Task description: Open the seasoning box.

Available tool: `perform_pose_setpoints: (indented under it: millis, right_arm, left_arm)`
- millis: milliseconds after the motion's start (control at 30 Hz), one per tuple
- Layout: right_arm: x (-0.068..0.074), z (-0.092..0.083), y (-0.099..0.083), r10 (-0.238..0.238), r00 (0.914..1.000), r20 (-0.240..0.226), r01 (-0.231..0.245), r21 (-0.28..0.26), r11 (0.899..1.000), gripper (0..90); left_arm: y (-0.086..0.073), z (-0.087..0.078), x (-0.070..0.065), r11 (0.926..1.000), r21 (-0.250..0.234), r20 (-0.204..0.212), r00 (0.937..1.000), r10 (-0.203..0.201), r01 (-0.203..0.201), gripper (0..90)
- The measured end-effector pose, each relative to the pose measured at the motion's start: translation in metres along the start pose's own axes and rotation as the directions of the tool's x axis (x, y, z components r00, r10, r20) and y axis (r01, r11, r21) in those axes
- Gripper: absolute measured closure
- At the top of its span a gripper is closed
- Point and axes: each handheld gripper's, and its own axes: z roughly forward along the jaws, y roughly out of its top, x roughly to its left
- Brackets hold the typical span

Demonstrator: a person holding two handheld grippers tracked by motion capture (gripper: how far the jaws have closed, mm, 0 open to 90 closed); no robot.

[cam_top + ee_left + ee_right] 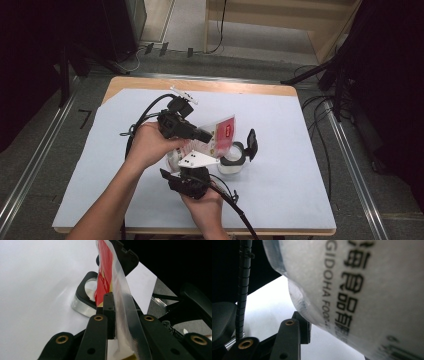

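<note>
A clear plastic bag with a red label hangs tilted over the middle of the table. My left gripper comes in from the left and is shut on the bag's upper edge. Below it, my right gripper points up under its grey plate, and the bag's white lower part sits between its jaws, pressed against the one finger I can see. The other finger is hidden behind the bag. A clear container with a black rim stands just right of the bag, its black lid flipped open.
The table is covered by a pale sheet, with bare wood at its far edge. Cables trail from both grippers toward the near edge. Dark stands and cables are on the floor to the right.
</note>
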Motion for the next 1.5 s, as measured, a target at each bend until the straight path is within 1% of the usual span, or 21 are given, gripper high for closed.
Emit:
perform_pose_setpoints:
  millis: [300,533,600,667,800,1000,1200,1267,1433,1500]
  right_arm:
    - [-0.0005,-0.0017,0.0007,0.012,0.9999,0.004,-0.012,-0.005,1.000,62.8]
    - [-0.0008,-0.0031,0.0025,0.019,0.9998,-0.004,-0.019,-0.005,1.000,62.7]
    - [-0.0014,-0.0026,0.0031,0.018,0.9998,-0.006,-0.018,-0.003,1.000,62.7]
    - [-0.0013,-0.0022,0.0035,0.020,0.9998,-0.004,-0.020,0.000,1.000,62.7]
    - [-0.0009,-0.0024,0.0042,0.023,0.9997,-0.005,-0.023,-0.002,1.000,62.9]
    - [-0.0004,-0.0031,0.0039,0.026,0.9997,0.000,-0.026,0.000,1.000,62.9]
    - [-0.0003,-0.0031,0.0038,0.030,0.9996,0.000,-0.030,-0.001,1.000,62.9]
    - [-0.0003,-0.0029,0.0037,0.033,0.9995,-0.001,-0.033,-0.004,0.999,62.9]
    - [-0.0001,-0.0018,0.0035,0.031,0.9995,-0.001,-0.031,-0.010,0.999,61.7]
    - [0.0005,-0.0017,0.0032,0.032,0.9995,0.000,-0.032,-0.012,0.999,61.7]
  left_arm:
    - [0.0012,0.0013,-0.0038,0.9999,-0.011,-0.013,0.9999,0.003,-0.003,83.4]
    - [0.0022,0.0005,-0.0047,0.9999,-0.012,-0.015,0.9998,0.009,-0.010,82.9]
    - [0.0019,0.0004,-0.0043,0.9998,-0.019,-0.021,0.9997,0.011,-0.011,82.9]
    - [0.0021,-0.0001,-0.0038,0.9998,-0.015,-0.025,0.9996,0.011,-0.011,82.9]
    - [0.0022,0.0005,-0.0045,0.9995,-0.030,-0.021,0.9997,0.012,-0.013,82.6]
    - [0.0024,0.0014,-0.0057,0.9996,-0.021,-0.027,0.9995,0.016,-0.016,82.4]
    - [0.0026,0.0019,-0.0062,0.9995,-0.023,-0.031,0.9994,0.019,-0.019,82.4]
    - [0.0024,0.0024,-0.0069,0.9993,-0.031,-0.031,0.9993,0.019,-0.020,82.5]
    - [0.0025,0.0016,-0.0069,0.9994,-0.020,-0.037,0.9989,0.027,-0.027,82.6]
    - [0.0023,0.0022,-0.0070,0.9993,-0.026,-0.035,0.9991,0.025,-0.026,82.7]
